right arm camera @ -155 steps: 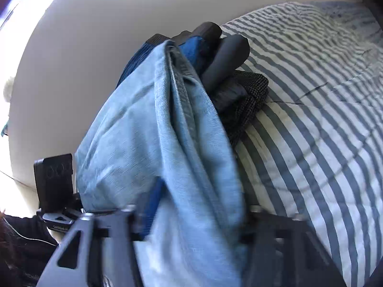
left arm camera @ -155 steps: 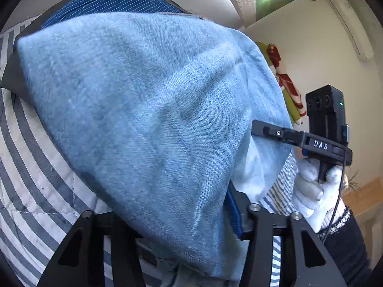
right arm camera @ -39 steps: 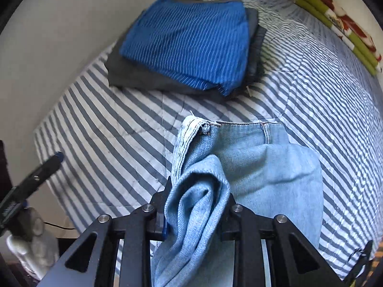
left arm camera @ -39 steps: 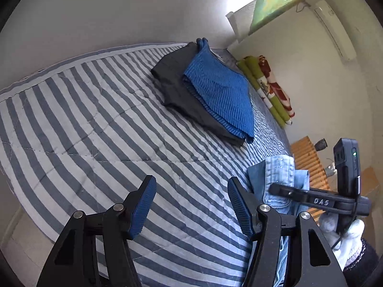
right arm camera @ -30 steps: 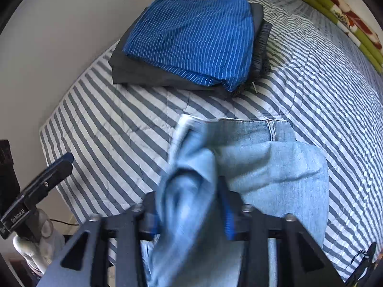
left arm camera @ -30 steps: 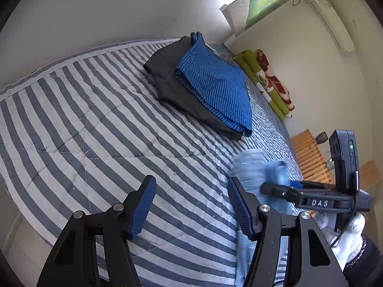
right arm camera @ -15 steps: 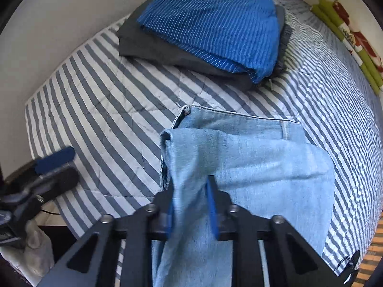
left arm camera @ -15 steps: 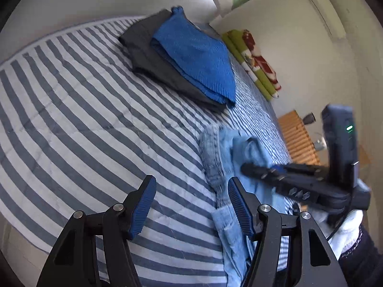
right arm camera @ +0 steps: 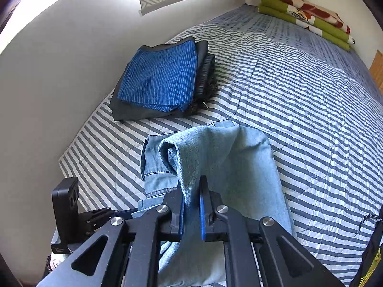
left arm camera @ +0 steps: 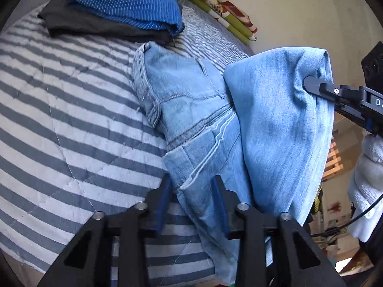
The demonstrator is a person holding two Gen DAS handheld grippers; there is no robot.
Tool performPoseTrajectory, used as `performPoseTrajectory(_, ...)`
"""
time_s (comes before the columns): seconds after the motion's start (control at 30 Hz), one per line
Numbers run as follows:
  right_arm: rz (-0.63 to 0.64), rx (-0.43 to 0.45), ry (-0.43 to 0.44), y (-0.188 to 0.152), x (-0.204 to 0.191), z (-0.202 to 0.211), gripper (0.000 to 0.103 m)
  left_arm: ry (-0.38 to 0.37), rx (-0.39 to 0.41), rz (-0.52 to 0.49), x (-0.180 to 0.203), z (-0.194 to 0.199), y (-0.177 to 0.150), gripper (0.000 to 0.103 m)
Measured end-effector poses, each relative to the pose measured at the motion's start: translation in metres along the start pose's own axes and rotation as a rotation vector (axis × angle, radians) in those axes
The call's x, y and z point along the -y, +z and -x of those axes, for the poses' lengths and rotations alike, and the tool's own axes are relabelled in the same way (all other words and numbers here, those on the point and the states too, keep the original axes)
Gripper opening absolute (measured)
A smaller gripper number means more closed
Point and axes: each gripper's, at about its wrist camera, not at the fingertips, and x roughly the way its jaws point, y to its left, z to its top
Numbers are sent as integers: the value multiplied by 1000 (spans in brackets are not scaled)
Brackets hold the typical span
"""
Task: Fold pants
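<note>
On the striped bed [right arm camera: 311, 110], light-blue jeans [left arm camera: 191, 100] lie at the near edge, waistband toward a folded clothes stack [right arm camera: 162, 81]. Right gripper [right arm camera: 191, 205] is clamped tight on a raised fold of denim. Left gripper [left arm camera: 191, 189] is closing around the side-seam edge; pads not yet seen pressing.

Risks: the thin pinch may slip under the hanging weight; a late left grip would skew the fold.

Obscured: the leg ends fall below both views; the lifted flap hides the cloth beneath.
</note>
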Motion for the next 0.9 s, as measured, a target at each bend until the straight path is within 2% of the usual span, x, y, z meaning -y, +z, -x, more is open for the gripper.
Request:
performPoseTrajectory(0.07, 5, 4, 4, -1, 1, 2, 8, -17, 23, -24, 7, 5, 2, 20)
performPoseTrajectory(0.2, -4, 25, 5, 1, 2, 4, 8, -65, 76, -61, 21, 11, 12, 17)
performPoseTrajectory(0.23, -18, 31, 12, 2, 2, 4, 8, -64, 91, -97, 26, 13, 15, 18)
performPoseTrajectory(0.27, -20, 31, 18, 3, 1, 3, 8, -30, 92, -112, 29, 12, 18, 19)
performPoseTrajectory(0.3, -14, 28, 22, 5, -1, 1, 8, 5, 82, -112, 26, 9, 19, 23)
performPoseTrajectory(0.33, -8, 25, 28, 7, -6, -4, 8, 22, 68, -81, 20, 6, 21, 39)
performPoseTrajectory(0.37, -2, 20, 33, 9, -11, -8, 8, 38, 58, -40, 12, 6, 21, 50)
performPoseTrajectory(0.4, 8, 13, 38, 11, -17, -14, 8, 50, 59, -1, 4, 10, 21, 67)
performPoseTrajectory(0.53, 104, -33, 30, 22, -56, -57, 8, 81, 180, 118, -36, 54, 14, 68)
performPoseTrajectory(0.6, 135, -69, 16, 26, -72, -85, 9, 63, 223, 184, -55, 70, 12, 68)
performPoseTrajectory(0.67, 177, -186, 67, 30, -82, -126, 15, 75, 238, 208, -64, 78, 12, 68)
performPoseTrajectory(0.73, 157, -253, 88, 39, -81, -148, 18, 73, 235, 200, -64, 80, 10, 68)
performPoseTrajectory(0.8, 122, -261, 145, 49, -73, -141, 20, 78, 226, 153, -55, 82, 10, 68)
performPoseTrajectory(0.87, 88, -215, 223, 58, -57, -113, 26, 91, 221, 113, -39, 76, 9, 68)
performPoseTrajectory(0.9, 88, -187, 232, 59, -49, -98, 29, 79, 215, 105, -32, 74, 9, 68)
